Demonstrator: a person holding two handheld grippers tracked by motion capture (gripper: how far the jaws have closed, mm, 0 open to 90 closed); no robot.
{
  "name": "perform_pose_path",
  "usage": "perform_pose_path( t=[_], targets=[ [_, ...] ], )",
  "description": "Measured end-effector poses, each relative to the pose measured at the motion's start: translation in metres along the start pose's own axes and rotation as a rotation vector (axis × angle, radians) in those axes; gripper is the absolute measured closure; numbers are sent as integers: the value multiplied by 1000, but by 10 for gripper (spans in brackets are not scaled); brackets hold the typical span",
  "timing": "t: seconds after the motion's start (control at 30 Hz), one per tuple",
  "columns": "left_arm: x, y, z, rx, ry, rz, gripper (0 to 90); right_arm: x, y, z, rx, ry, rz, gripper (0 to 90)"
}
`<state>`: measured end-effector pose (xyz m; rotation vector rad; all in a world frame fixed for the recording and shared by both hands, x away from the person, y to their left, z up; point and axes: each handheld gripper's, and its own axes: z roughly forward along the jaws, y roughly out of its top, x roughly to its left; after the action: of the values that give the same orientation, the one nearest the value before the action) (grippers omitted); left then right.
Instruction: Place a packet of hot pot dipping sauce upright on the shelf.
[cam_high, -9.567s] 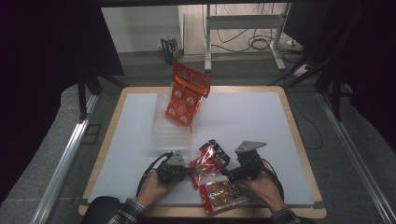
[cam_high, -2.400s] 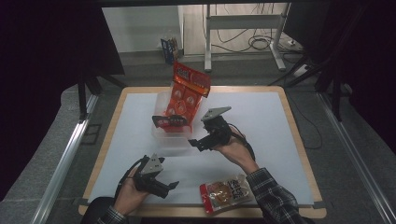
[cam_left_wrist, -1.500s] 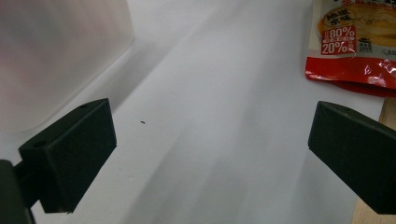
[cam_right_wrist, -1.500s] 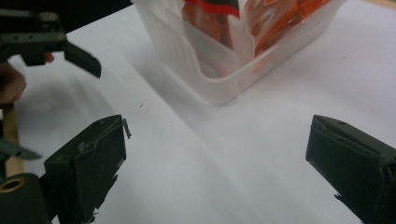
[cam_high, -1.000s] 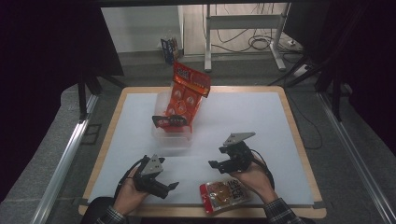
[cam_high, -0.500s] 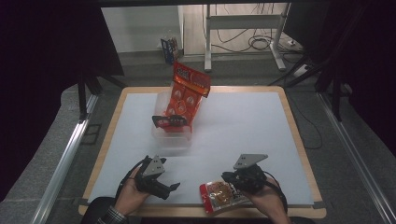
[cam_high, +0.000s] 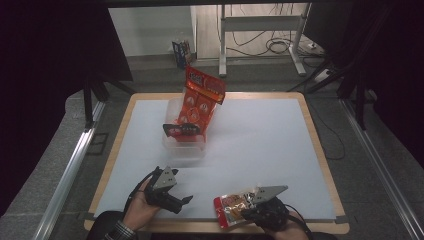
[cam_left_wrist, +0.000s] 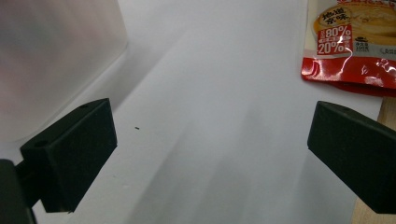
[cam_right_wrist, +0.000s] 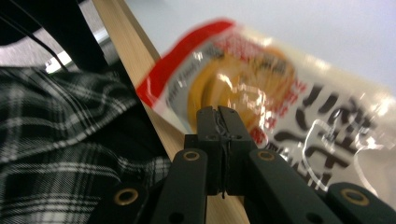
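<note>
The work in hand looks like packing snack bags into the clear plastic box (cam_high: 184, 142), and it appears to be more than half done. Two bags are already in the box: a tall orange bag (cam_high: 200, 102) stands tilted out of it, and a dark red bag (cam_high: 182, 130) leans against its front. The box sits well ahead of both sets of fingers, toward the far left of the worktop (cam_high: 260, 145). One bag is left: a red and yellow snack bag (cam_high: 235, 207) lying at the near edge of the worktop. The right gripper (cam_high: 255, 212) has its fingers (cam_right_wrist: 218, 140) pressed tight together at the bag's edge; the right gripper view suggests they pinch the foil, though the contact itself is blurred. The left gripper (cam_high: 182, 202) hovers with fingers (cam_left_wrist: 74, 149) spread wide and nothing between them, the last bag off to their right. What remains, I judge, is lifting this bag and carrying it forward into the box.
</note>
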<state>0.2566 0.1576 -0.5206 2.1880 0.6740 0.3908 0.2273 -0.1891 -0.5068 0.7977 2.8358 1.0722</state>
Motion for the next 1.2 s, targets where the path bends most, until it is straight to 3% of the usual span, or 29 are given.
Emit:
perform_pose_path(
  t=[0.1,0.43,0.7,0.93,1.0,1.1,1.2],
  targets=[
    [0,0,0,-1,2,-1,13,-2,-3,7,41,-16,4,887],
    [0,0,1,3,6,-1,14,-3,8,20,47,-111,-5,891],
    [0,1,2,8,8,0,14,-6,25,34,39,-204,-56,892],
    [0,1,1,8,8,1,15,-11,36,41,47,-247,-77,891],
    [1,1,1,8,10,1,15,-10,35,41,41,-245,-68,890],
    [1,0,0,7,11,-1,15,-16,30,33,13,-144,-1,888],
    [2,0,0,8,10,-5,15,-14,21,25,15,-112,23,887]
  ],
)
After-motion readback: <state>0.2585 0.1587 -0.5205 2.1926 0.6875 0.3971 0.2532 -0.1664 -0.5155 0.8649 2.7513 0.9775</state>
